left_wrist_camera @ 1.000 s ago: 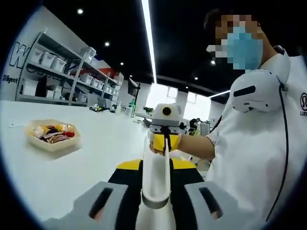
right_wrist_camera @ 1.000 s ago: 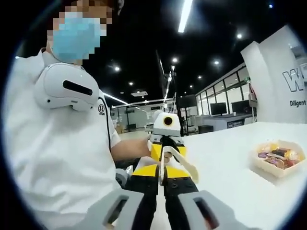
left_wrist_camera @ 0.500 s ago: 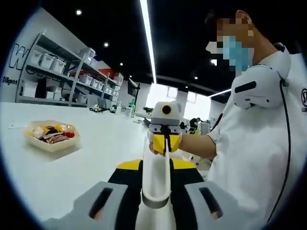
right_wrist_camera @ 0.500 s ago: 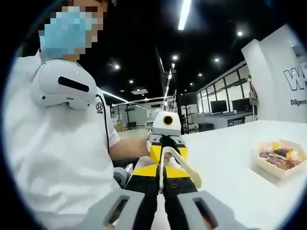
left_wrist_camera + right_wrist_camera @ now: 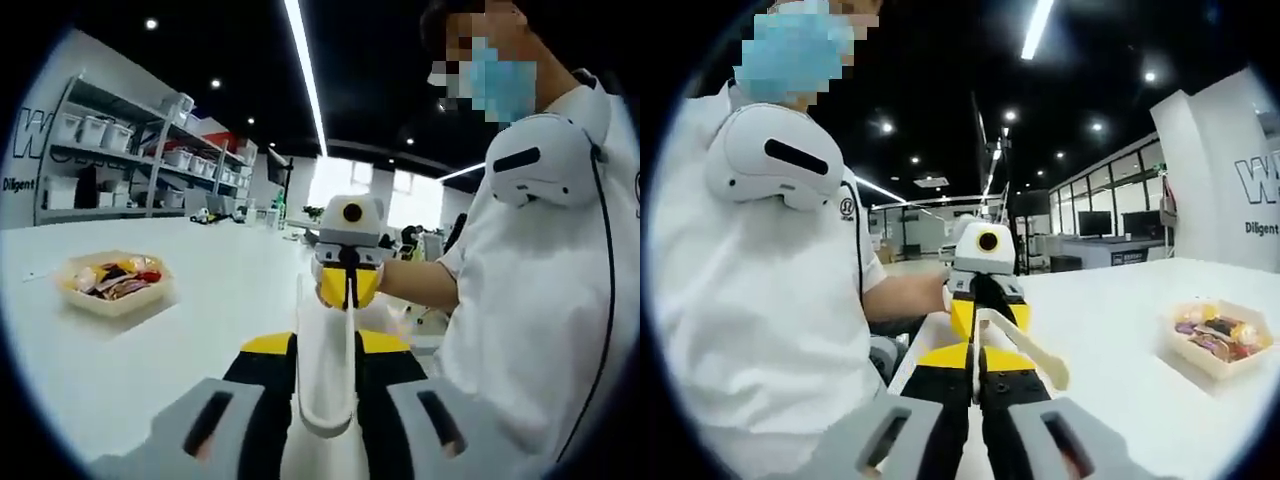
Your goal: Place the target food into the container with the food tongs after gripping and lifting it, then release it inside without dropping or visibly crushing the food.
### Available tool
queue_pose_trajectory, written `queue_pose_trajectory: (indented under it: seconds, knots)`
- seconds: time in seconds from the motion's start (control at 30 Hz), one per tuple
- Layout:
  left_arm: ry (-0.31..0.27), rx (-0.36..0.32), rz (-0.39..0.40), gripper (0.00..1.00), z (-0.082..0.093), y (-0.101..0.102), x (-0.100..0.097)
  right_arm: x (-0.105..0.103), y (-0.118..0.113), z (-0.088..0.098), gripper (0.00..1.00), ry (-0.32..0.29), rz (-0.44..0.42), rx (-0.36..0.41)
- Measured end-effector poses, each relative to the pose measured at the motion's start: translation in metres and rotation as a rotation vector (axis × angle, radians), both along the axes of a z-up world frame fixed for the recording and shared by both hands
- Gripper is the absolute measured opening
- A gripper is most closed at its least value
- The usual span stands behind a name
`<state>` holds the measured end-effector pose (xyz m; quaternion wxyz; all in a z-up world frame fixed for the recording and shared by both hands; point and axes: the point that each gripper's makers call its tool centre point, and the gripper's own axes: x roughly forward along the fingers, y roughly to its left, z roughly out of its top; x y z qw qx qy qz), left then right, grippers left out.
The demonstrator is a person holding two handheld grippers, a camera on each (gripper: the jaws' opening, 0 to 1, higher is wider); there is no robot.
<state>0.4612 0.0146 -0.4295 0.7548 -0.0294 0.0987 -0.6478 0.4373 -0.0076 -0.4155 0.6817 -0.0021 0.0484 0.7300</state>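
White food tongs [image 5: 325,370] clamped between the left gripper [image 5: 325,440] jaws, arms running up and away toward the right gripper [image 5: 346,262] facing it. In the right gripper view, the same tongs [image 5: 1015,345] seen from the far end, arms spread into a V, with its own right gripper [image 5: 975,440] jaws drawn close together on the closed end; left gripper [image 5: 981,268] opposite, held in a person's hand. Both tools raised above a white table [image 5: 200,310], tongs clear of the surface. Well apart to the side, a shallow cream container [image 5: 115,283] resting on the table, holding mixed wrapped snacks [image 5: 112,280] in red, yellow and dark colours; same container [image 5: 1215,338] visible in the right gripper view. Behind, a person in a white shirt [image 5: 545,300] with a white headset [image 5: 545,160] around the neck. Shelving with bins [image 5: 130,160] along the wall.
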Motion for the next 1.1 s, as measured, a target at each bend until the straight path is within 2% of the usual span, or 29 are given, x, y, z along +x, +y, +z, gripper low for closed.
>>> queue_pose_trajectory:
  seconds: [0.2,0.3,0.43,0.7,0.83,1.1]
  knots:
    - [-0.001,0.03,0.011,0.2,-0.007,0.01,0.004,0.002,0.0,-0.003,0.0,-0.013,-0.007,-0.012]
    - [-0.022,0.07,-0.003,0.2,-0.012,0.011,0.002,0.001,0.001,-0.007,0.0,-0.031,0.002,-0.032]
    - [-0.053,0.084,-0.003,0.19,-0.012,0.009,0.001,0.001,0.001,-0.009,0.0,-0.044,0.005,-0.039]
    - [-0.048,0.044,0.001,0.17,-0.01,0.006,-0.001,0.004,0.0,-0.015,0.0,-0.009,0.002,-0.058]
    - [-0.044,0.01,0.006,0.17,-0.003,0.005,-0.001,0.003,0.001,-0.017,0.0,0.004,0.012,-0.054]
    - [-0.015,0.006,0.001,0.18,-0.005,0.004,-0.004,0.003,0.002,-0.015,0.0,-0.029,0.029,-0.053]
